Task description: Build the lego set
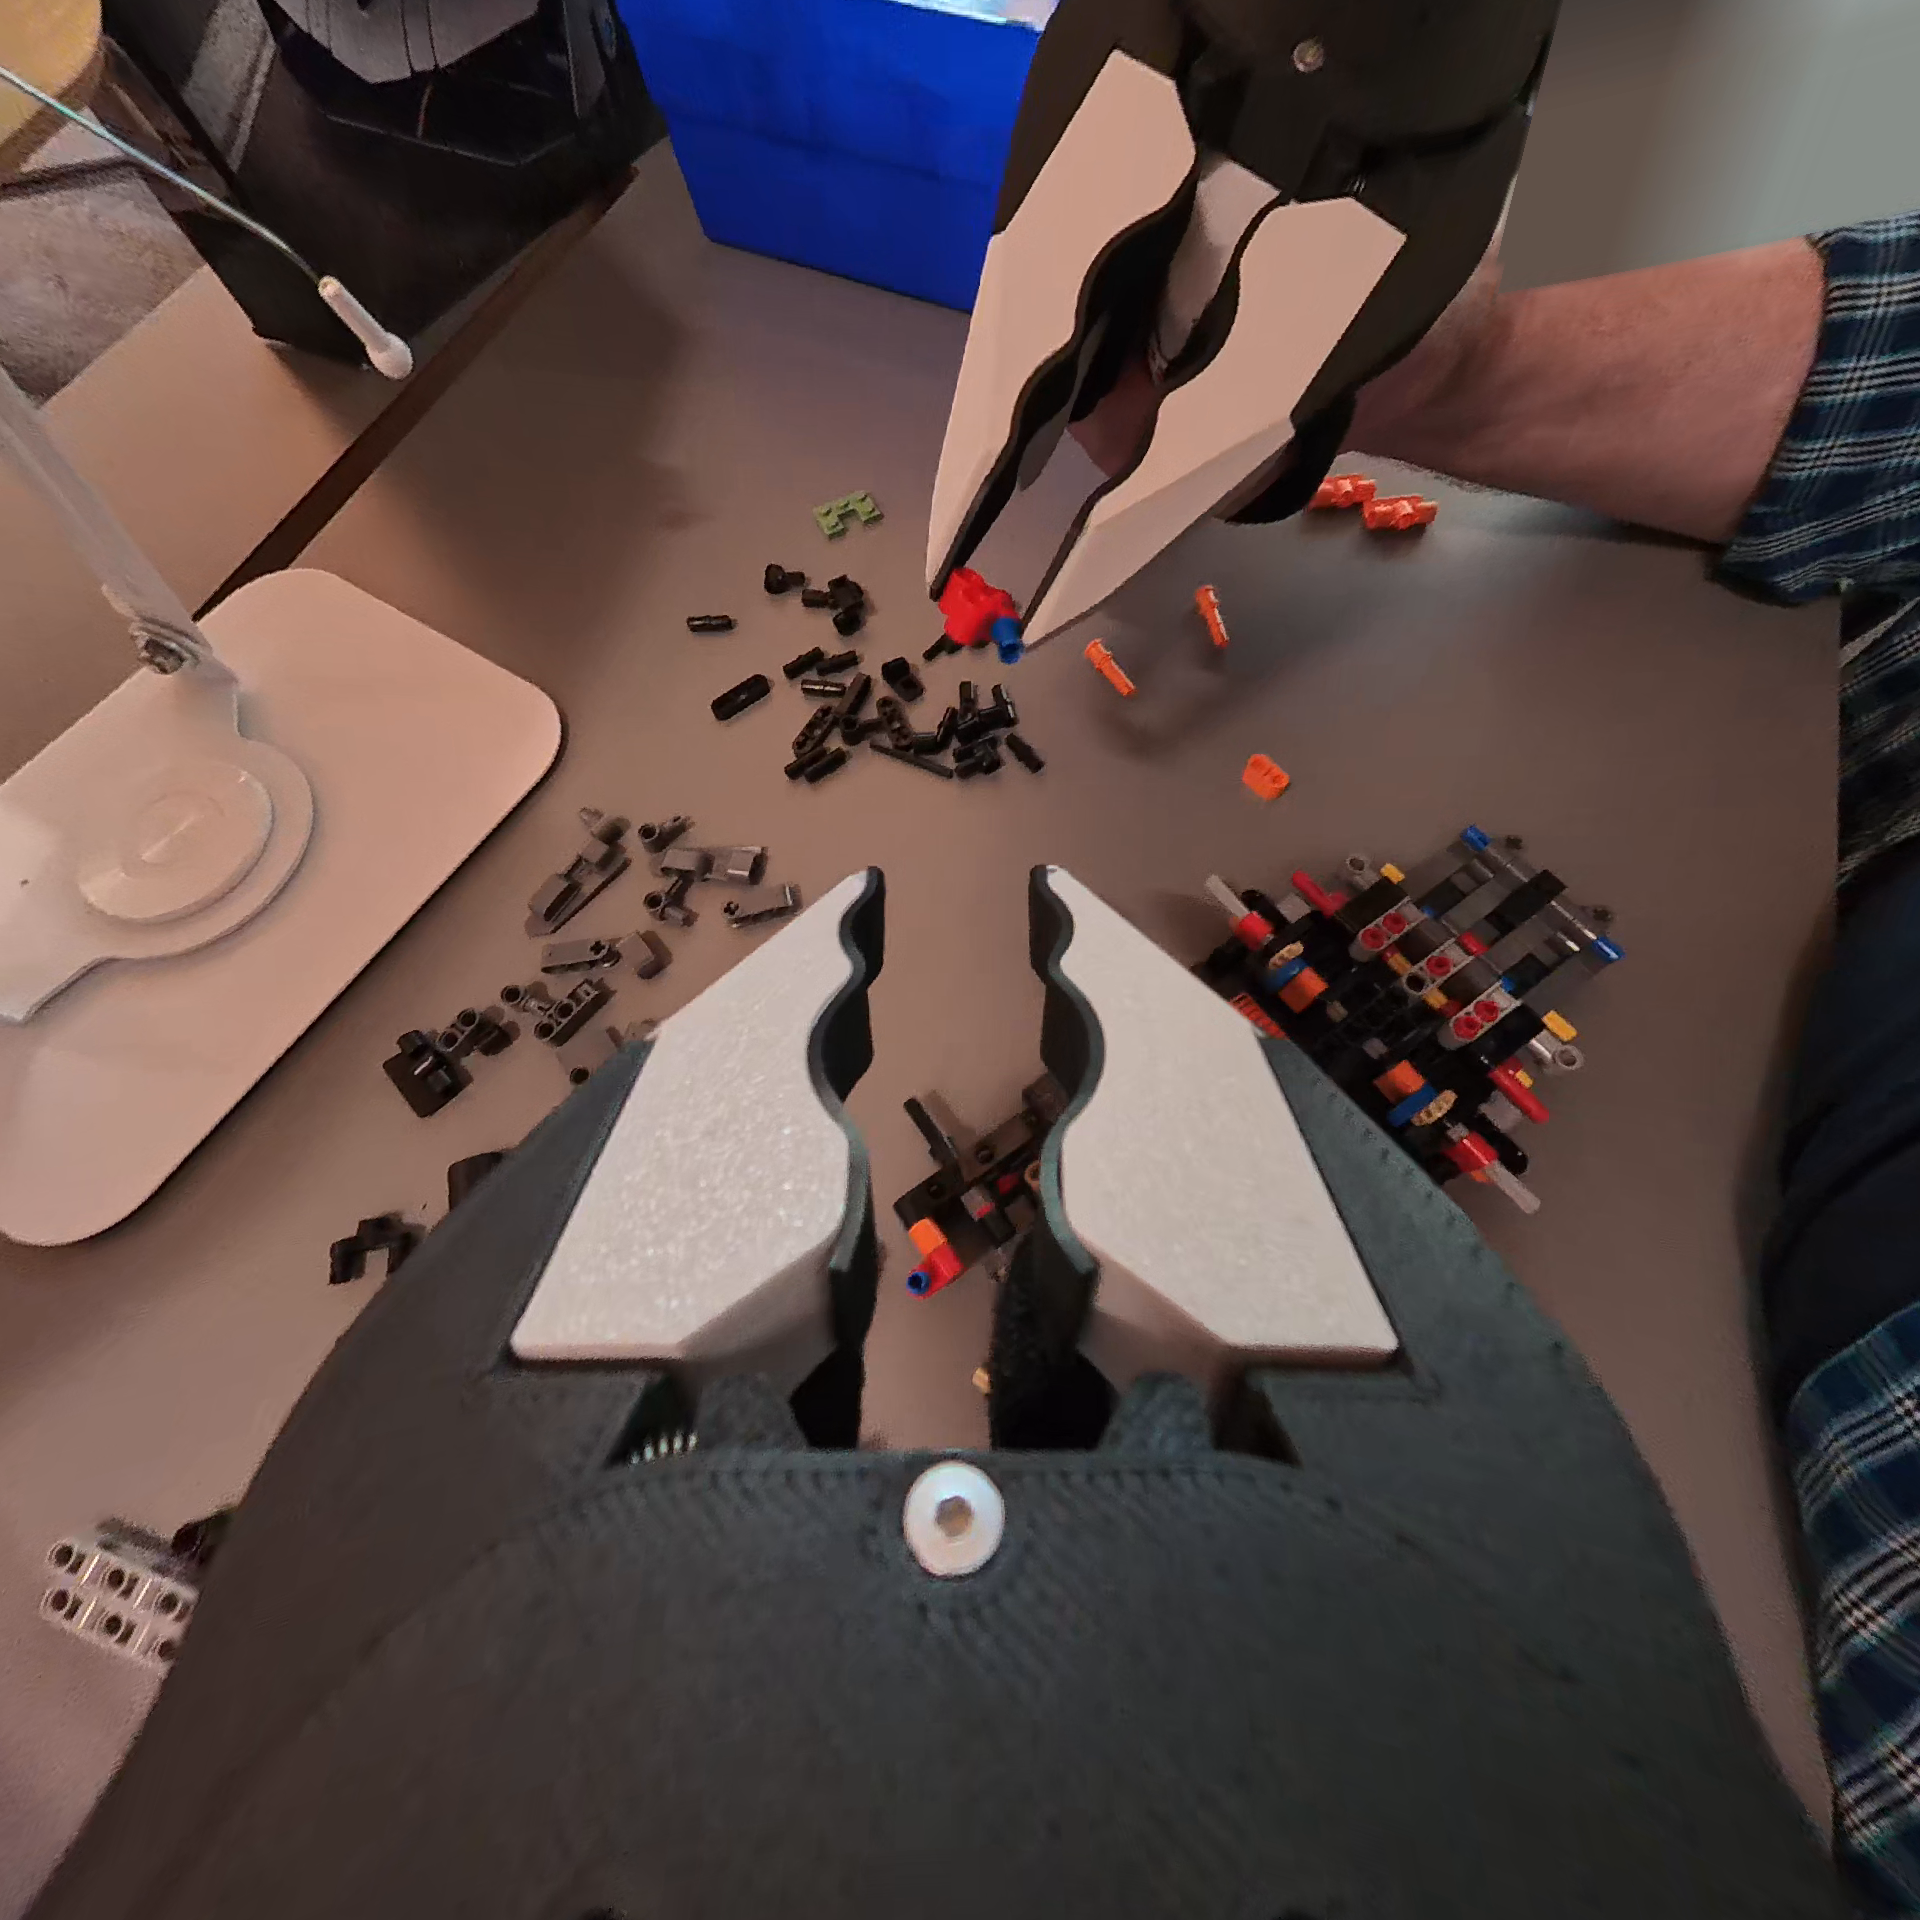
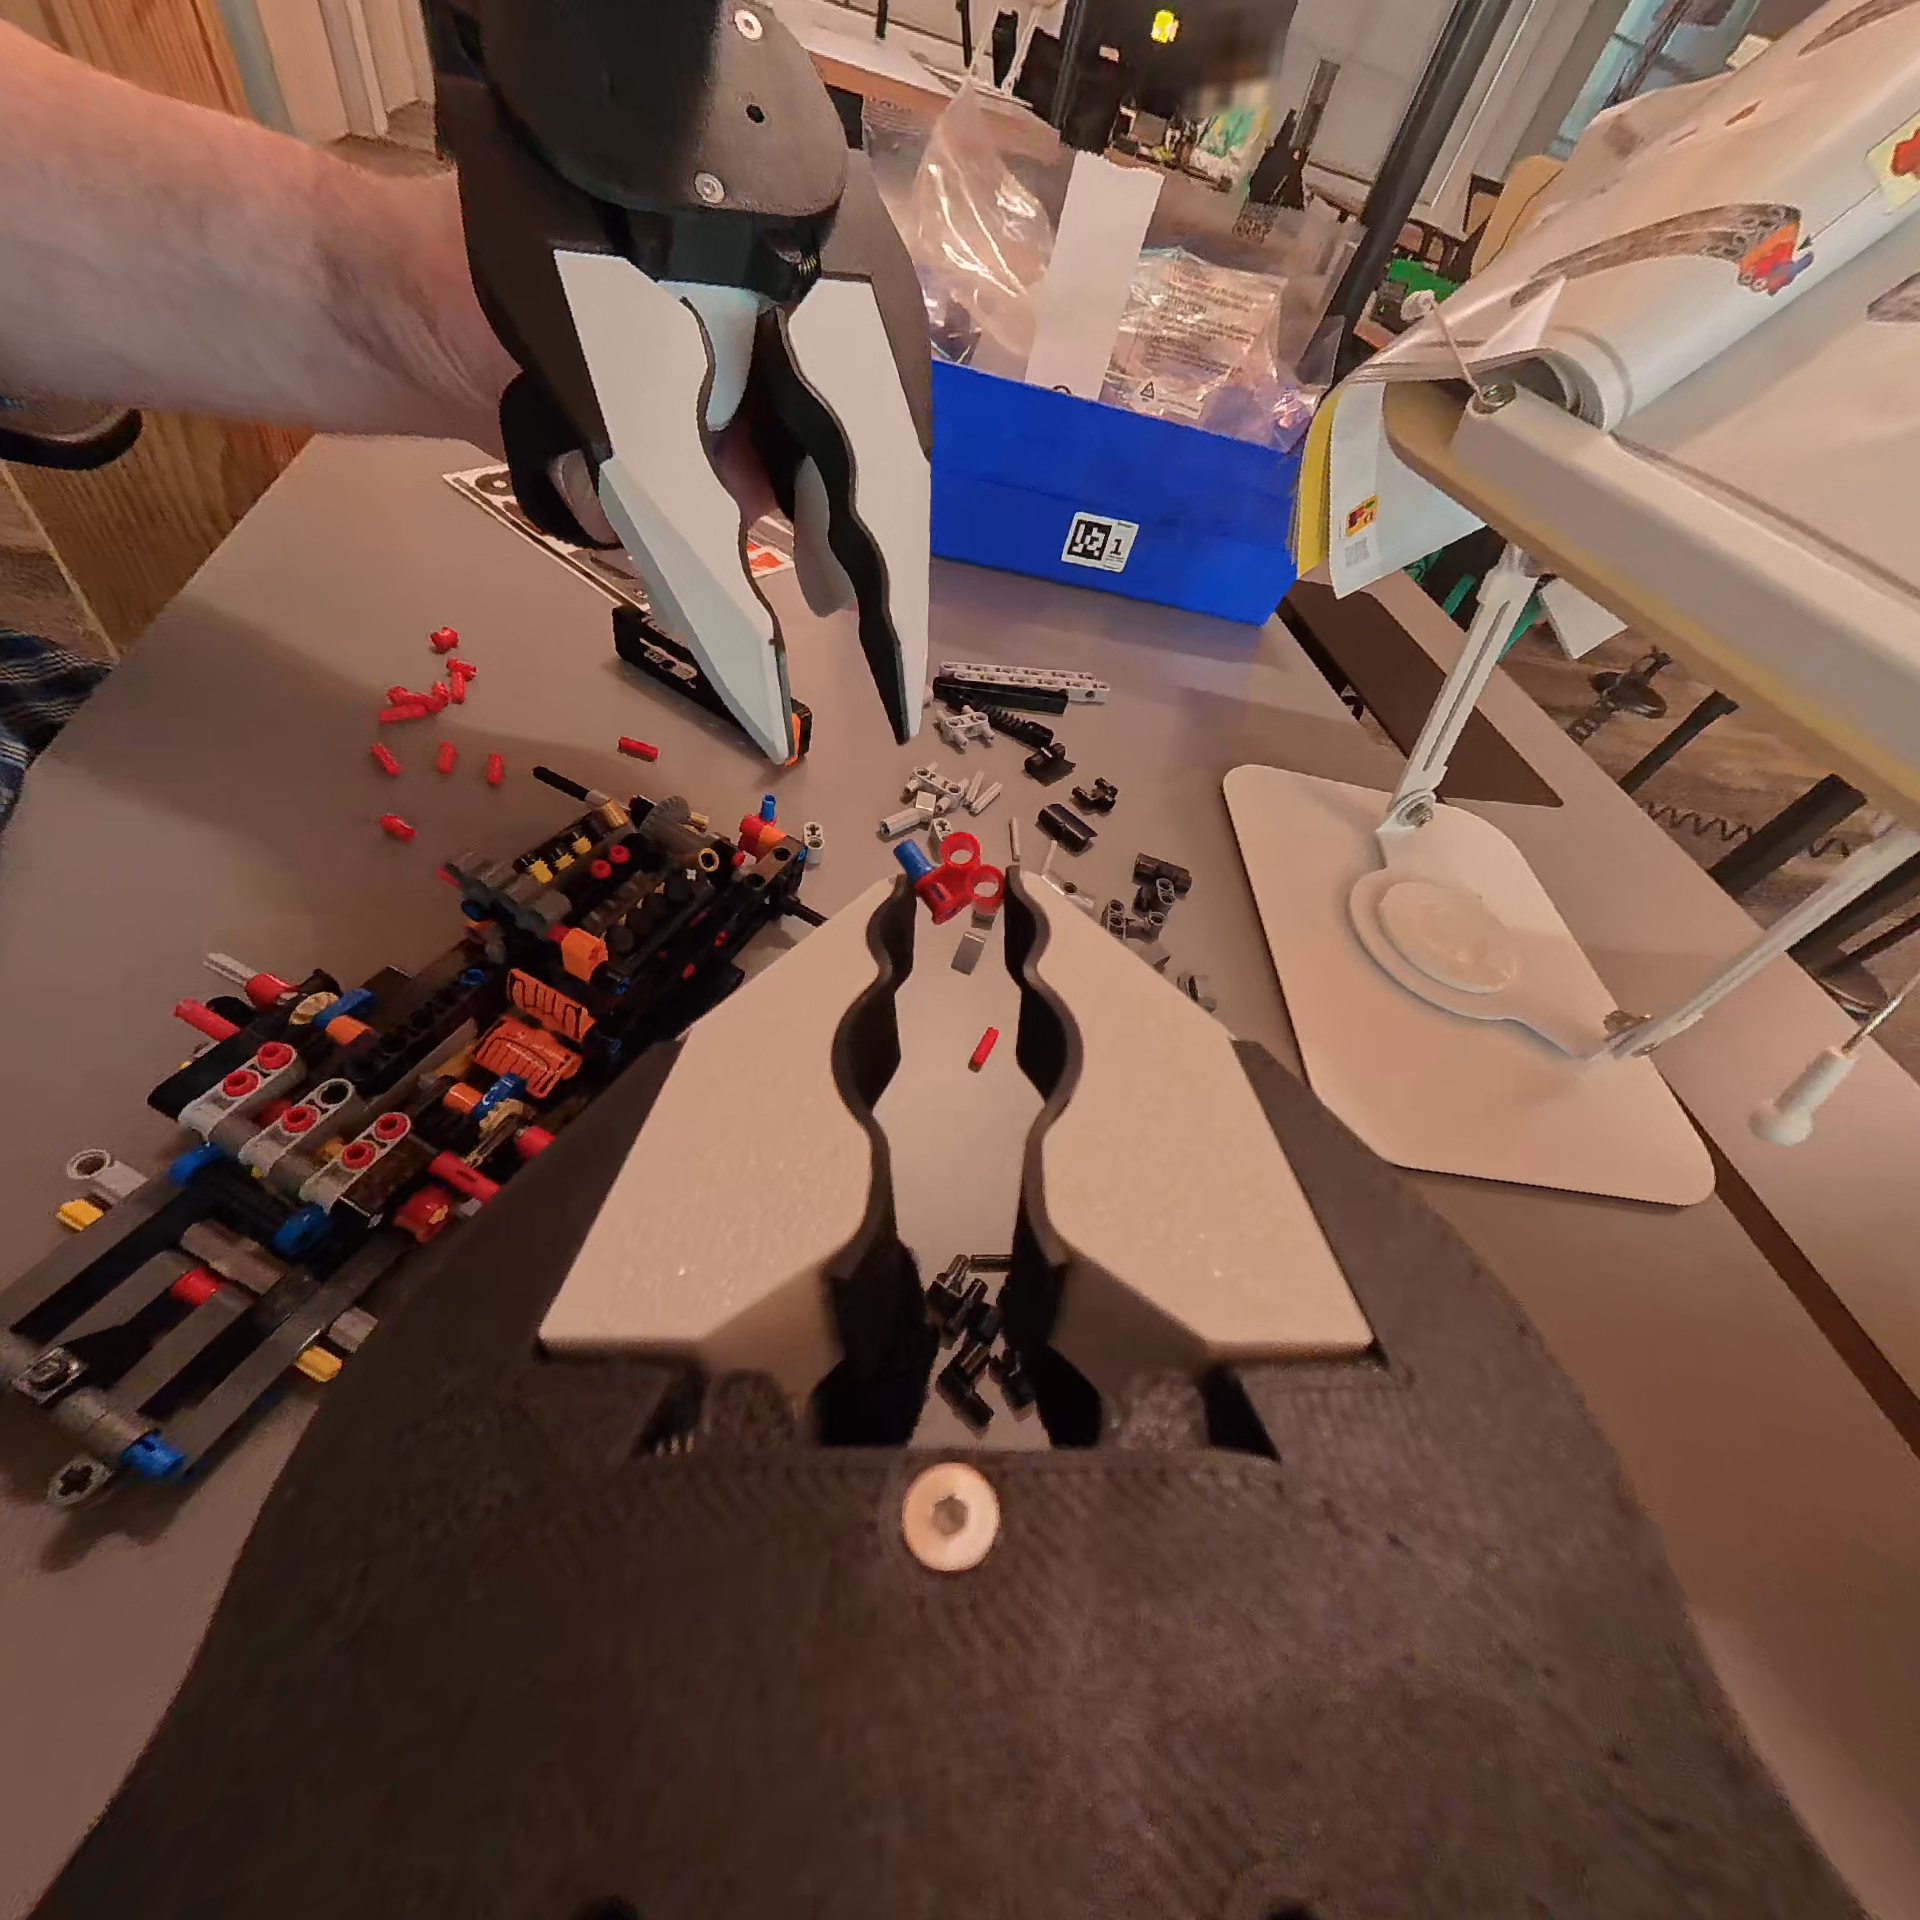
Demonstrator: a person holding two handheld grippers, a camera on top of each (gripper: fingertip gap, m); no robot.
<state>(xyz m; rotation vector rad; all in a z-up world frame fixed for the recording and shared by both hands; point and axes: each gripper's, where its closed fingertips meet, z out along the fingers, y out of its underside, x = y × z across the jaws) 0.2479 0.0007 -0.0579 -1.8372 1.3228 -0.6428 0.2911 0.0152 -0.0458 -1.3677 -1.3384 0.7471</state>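
Note:
My right gripper [image 2: 958,883] is shut on a small red connector [image 2: 956,878] with a blue pin [image 2: 908,858] in it, held just above the table. The left wrist view shows it too [image 1: 982,618], over a pile of black pins [image 1: 894,717]. My left gripper [image 1: 956,883] is open and empty, above a small black sub-assembly with orange and blue ends [image 1: 971,1184]; the right wrist view shows it [image 2: 844,740] with its jaws apart. The partly built black, grey and red model [image 1: 1403,997] lies on the table to the right of my left gripper, and shows in the right wrist view [image 2: 416,1039].
A blue bin [image 2: 1101,499] with plastic bags [image 2: 1039,260] stands at the back. A white stand base [image 1: 260,831] holds the instruction booklet [image 2: 1662,260]. Grey pieces [image 1: 644,904], orange pieces [image 1: 1112,665] and red pins [image 2: 436,707] lie loose. A forearm [image 1: 1610,384] reaches in. Spacing between my two grippers at the tips: around 6 centimetres.

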